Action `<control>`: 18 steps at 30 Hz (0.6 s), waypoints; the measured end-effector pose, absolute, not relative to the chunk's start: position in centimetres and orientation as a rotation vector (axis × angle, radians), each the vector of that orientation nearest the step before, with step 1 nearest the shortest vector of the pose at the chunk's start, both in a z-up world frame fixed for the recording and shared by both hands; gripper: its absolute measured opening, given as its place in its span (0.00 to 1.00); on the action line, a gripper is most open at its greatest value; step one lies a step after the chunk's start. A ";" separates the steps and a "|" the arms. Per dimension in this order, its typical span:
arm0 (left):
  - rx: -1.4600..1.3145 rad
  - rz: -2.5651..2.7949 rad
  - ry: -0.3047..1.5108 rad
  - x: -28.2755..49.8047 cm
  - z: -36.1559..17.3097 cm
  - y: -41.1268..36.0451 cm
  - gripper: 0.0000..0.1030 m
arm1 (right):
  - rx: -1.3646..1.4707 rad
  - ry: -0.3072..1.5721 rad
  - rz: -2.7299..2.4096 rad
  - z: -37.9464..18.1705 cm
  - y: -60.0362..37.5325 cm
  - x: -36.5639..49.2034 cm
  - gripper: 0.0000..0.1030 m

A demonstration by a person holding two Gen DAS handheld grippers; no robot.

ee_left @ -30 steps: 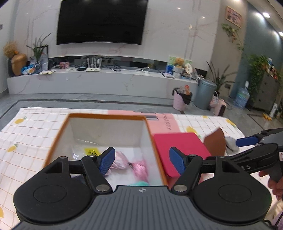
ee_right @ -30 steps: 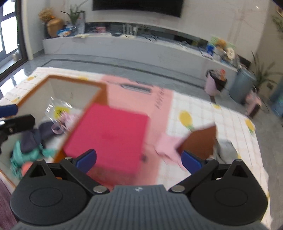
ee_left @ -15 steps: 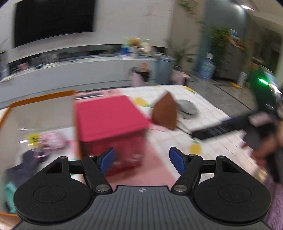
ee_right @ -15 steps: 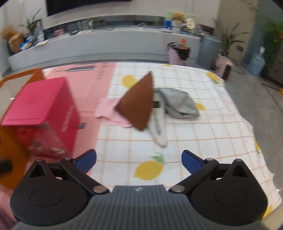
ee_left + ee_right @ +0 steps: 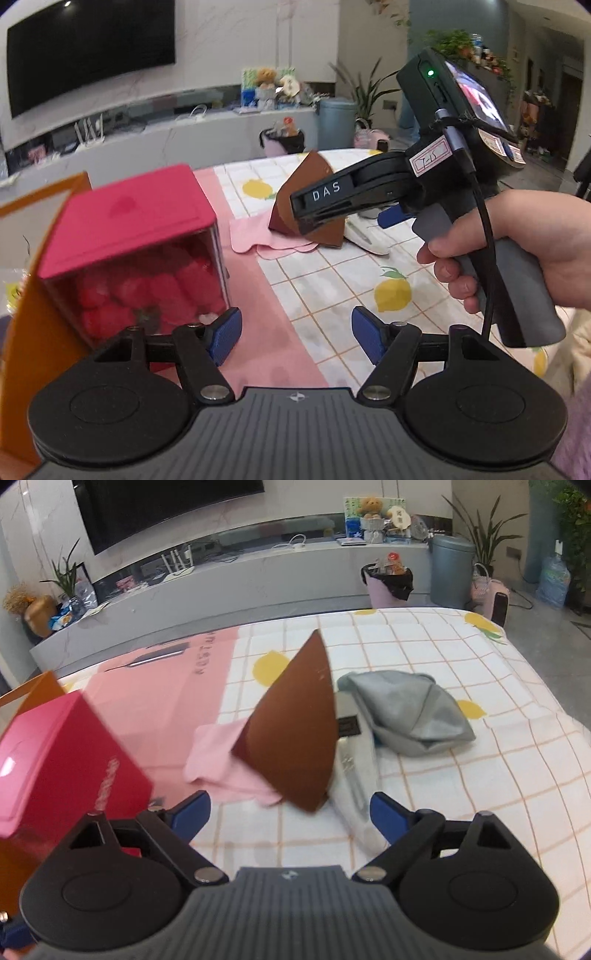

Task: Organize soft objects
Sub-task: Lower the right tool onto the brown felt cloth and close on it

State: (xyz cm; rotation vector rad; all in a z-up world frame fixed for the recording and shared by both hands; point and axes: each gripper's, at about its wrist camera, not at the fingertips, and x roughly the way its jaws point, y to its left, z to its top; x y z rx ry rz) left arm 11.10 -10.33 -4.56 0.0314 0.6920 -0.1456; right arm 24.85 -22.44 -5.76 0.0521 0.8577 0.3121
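Both views have swung right, away from the orange box [image 5: 22, 280] toward the soft pile: pink cloth [image 5: 225, 764] and grey cloth [image 5: 410, 716]. The right hand-held gripper [image 5: 288, 814] and left hand-held gripper [image 5: 295, 334] are both wide open and empty, so another pickup seems next.

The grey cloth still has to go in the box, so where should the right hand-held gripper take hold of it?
Probably pinch the raised fold along the top of the grey cloth, coming down from above. It lies in a loose mound clear of the brown flap, so the right hand-held gripper, open, has room.
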 end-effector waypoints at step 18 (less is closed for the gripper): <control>-0.092 -0.083 0.788 12.8 -5.9 -10.2 0.76 | 0.041 0.813 0.399 -6.8 -23.9 28.5 0.04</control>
